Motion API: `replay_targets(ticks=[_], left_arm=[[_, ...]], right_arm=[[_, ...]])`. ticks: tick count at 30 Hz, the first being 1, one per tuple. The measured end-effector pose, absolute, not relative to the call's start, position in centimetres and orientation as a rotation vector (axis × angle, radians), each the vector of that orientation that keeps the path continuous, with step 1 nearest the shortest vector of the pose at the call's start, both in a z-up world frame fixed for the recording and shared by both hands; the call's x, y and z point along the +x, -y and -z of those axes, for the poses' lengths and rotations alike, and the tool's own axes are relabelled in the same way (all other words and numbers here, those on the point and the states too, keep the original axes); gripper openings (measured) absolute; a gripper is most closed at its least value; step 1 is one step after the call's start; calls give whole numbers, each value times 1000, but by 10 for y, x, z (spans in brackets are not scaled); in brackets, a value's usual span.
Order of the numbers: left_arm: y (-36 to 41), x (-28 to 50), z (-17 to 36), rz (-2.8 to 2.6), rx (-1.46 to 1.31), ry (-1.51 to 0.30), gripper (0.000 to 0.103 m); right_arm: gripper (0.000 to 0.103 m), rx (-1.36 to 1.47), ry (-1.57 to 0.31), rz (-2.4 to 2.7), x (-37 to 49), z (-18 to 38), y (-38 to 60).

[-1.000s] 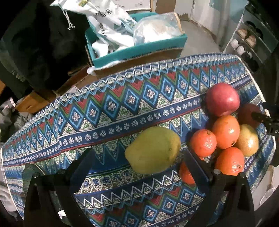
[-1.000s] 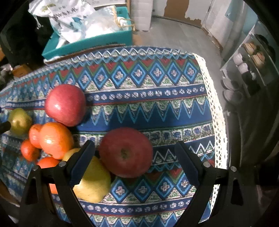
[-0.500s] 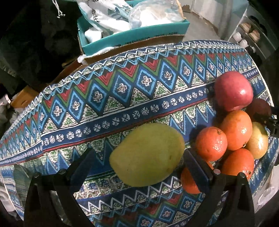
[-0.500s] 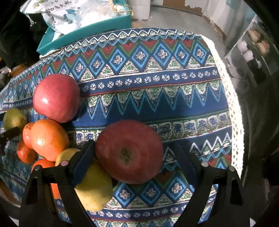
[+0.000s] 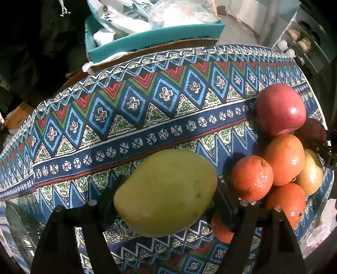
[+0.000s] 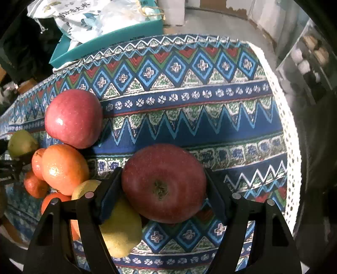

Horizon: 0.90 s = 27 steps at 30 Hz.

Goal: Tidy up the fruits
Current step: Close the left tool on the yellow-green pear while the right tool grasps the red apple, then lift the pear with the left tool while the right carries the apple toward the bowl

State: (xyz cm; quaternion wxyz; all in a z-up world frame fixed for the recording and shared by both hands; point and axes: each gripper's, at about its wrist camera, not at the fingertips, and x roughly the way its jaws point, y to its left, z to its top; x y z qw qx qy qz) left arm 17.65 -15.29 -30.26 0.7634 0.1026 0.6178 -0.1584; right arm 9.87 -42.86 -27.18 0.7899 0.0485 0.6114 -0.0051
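Left wrist view: left gripper, jaws just closing, clamps a smooth yellow-green mango on the patterned cloth. Right gripper, also closing, apparently grips a dark red apple. Teal box holds bags.

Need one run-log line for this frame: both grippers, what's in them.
left gripper: closing on green mango | right gripper: closing on dark red apple | both fruits on patterned tablecloth

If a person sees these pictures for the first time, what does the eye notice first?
Probably the two fruits filling the foreground: a green mango between the left gripper fingers, and a dark red apple between the right gripper fingers, whose jaws have just been closing. Both lie on the bright patterned tablecloth.
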Motion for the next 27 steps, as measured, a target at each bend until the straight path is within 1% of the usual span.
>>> replay_targets(ticks=[3, 7, 16, 27], left_arm=[[149, 173, 300, 349, 211, -1340, 79], [148, 165, 293, 342, 202, -1322, 80], [146, 148, 247, 350, 182, -1214, 80], [138, 125, 201, 372, 166, -1118, 80]], right_arm=[[75, 53, -1291, 21, 98, 269, 424], [75, 52, -1263, 37, 98, 261, 424], [75, 32, -1166, 48, 100, 231, 414], [75, 61, -1045, -11, 82, 177, 390]])
